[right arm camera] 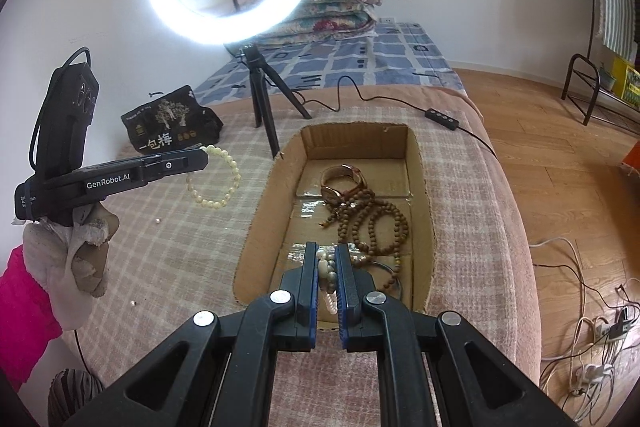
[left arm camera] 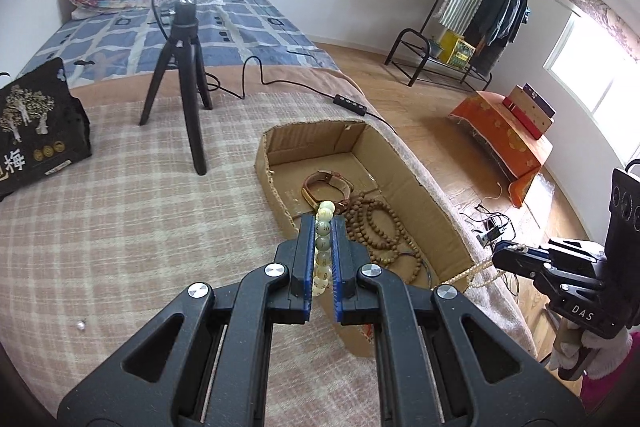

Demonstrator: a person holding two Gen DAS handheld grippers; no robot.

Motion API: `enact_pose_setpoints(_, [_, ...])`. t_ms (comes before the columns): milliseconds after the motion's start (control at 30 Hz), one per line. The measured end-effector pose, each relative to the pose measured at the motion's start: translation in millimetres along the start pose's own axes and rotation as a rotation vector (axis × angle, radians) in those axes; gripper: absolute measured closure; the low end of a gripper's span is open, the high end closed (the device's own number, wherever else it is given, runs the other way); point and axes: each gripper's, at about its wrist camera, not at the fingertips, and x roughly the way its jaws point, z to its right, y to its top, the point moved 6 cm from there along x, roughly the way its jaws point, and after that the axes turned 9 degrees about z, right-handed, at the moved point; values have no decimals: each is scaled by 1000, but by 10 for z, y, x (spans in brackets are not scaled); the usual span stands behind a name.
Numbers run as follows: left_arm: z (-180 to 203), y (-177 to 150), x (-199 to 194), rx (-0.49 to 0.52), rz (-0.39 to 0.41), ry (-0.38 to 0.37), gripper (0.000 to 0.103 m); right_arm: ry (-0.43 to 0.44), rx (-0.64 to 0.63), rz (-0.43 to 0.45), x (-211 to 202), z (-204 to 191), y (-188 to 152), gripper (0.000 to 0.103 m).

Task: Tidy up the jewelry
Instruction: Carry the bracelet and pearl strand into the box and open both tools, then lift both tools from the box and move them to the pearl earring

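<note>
Listing, left to right:

Black printed pouch [right arm camera: 170, 125]: lying on the checked bed cover [right arm camera: 168, 251], apart from the jewelry.

Left hand-held gripper [right arm camera: 202, 157]: pressed together on a pale green-white round-bead bracelet [right arm camera: 218, 179], which dangles as a loop above the bed cover, beside the box.

Ring light on black tripod [right arm camera: 264, 107]: standing behind the box.

Open brown cardboard box [right arm camera: 424, 187]: on the bed; holds a brown-strap wristwatch [right arm camera: 344, 181] and brown wooden bead strands [right arm camera: 372, 223].

Right hand-held gripper [right arm camera: 328, 259]: pinching a cream pearl-bead string [right arm camera: 326, 269] over the box's near end.

Handling: judged light, limp, smooth beads likely slippery; cord possibly fragile. Grip across several beads, not one.
</note>
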Motion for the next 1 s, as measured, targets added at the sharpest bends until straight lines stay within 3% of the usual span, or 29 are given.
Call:
enact_pose_setpoints(500, [146,-149,415,25,-65,-11,98,-26,46,-53,275,206,-181,96])
enact_pose_setpoints(600, [121,-160,455,17,-80,-11,98,-31,63,-49,277,231,-197,77])
enact_pose_setpoints(667, [112,-171,454,24,-87,-2,95,-37,70,-44,271,237,-206,71])
enact_pose_setpoints(733, [112,-175,467,30,-89,4,62,-48,72,-45,275,235,-218,50])
enact_pose_setpoints(767, [113,-174,451,31,-82,6,55,-58,74,-44,272,233,-222,42])
enact_pose_setpoints(833, [117,-169,420,40,-65,11,50,-73,77,-34,262,235,-225,24])
enact_pose_setpoints(933, [127,-177,404,53,-73,18,48,-88,77,-31,252,223,-226,14])
enact_pose_setpoints(1000, [125,-181,385,58,-74,20,41,-99,72,-35,251,208,-225,11])
